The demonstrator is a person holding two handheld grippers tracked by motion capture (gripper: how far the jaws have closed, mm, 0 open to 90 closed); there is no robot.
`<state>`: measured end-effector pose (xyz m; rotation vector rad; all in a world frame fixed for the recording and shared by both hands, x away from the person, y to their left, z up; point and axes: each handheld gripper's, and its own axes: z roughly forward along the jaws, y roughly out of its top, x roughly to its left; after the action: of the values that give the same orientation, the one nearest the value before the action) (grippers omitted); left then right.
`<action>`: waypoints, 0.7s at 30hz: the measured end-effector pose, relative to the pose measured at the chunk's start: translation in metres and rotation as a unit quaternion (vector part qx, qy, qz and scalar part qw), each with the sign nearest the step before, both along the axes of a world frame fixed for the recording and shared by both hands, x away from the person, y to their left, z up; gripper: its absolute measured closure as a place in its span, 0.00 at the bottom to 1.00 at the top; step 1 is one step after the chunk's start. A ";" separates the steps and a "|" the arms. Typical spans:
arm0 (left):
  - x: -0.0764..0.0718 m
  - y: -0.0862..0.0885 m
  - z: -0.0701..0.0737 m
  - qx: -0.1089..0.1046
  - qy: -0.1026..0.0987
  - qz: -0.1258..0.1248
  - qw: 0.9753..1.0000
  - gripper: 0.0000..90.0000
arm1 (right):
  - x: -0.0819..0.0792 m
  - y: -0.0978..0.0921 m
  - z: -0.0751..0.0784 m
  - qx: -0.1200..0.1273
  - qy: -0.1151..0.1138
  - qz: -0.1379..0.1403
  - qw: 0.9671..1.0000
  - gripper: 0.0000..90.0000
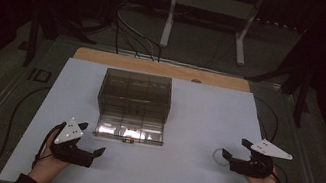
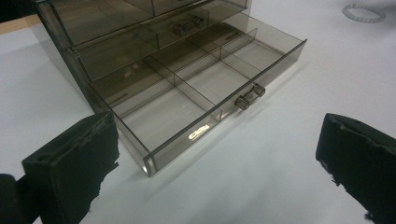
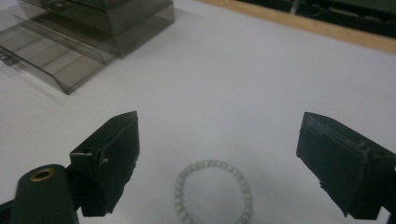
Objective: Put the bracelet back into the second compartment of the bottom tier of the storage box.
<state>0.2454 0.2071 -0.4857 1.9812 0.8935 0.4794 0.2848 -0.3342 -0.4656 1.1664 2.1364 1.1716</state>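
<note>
Item: bead bracelet [image 3: 214,193], flat on the white bench [image 1: 186,177], well right of the smoky drawer box [image 1: 134,99] and its open bottom drawer [image 2: 196,100]. Your right tool [image 3: 217,161], jaws wide, hovers directly over it; your left tool [image 2: 215,163], also wide, faces the drawer.

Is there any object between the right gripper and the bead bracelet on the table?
Nothing visible stands between them. The bead bracelet lies flat on the white table, between the open jaws of the right gripper. The smoked plastic drawer box sits well off to the side.
</note>
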 end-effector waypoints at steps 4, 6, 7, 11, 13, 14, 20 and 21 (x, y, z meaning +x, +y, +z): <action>0.000 0.000 0.000 -0.002 0.001 -0.001 1.000 0.00 | 0.006 0.001 -0.011 -0.010 0.016 -0.004 1.000 0.18; 0.000 0.000 0.000 -0.002 0.000 -0.001 1.000 0.00 | 0.009 0.001 -0.016 -0.013 0.027 -0.008 1.000 0.25; 0.000 0.000 0.000 -0.002 -0.001 -0.002 1.000 0.00 | 0.011 0.000 -0.018 -0.010 0.037 -0.005 0.999 0.29; 0.000 0.000 0.000 -0.001 0.001 -0.002 1.000 0.00 | 0.017 -0.005 -0.022 -0.012 0.050 -0.012 0.999 0.39; 0.000 0.000 0.000 0.001 0.000 -0.002 1.000 0.00 | 0.021 -0.007 -0.025 -0.024 0.053 -0.014 0.998 0.46; 0.000 0.000 0.000 0.001 -0.001 -0.003 1.000 0.00 | 0.023 -0.008 -0.027 -0.027 0.059 -0.016 0.998 0.49; 0.000 0.000 0.000 -0.001 -0.001 -0.001 1.000 0.00 | 0.029 -0.009 -0.038 -0.050 0.085 -0.014 0.995 0.59; 0.000 0.000 0.000 -0.001 0.000 -0.001 1.000 0.00 | 0.029 -0.009 -0.039 -0.053 0.086 -0.015 0.995 0.60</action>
<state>0.2456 0.2073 -0.4857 1.9799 0.8918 0.4787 0.3143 -0.3433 -0.5050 1.2862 2.2687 0.9623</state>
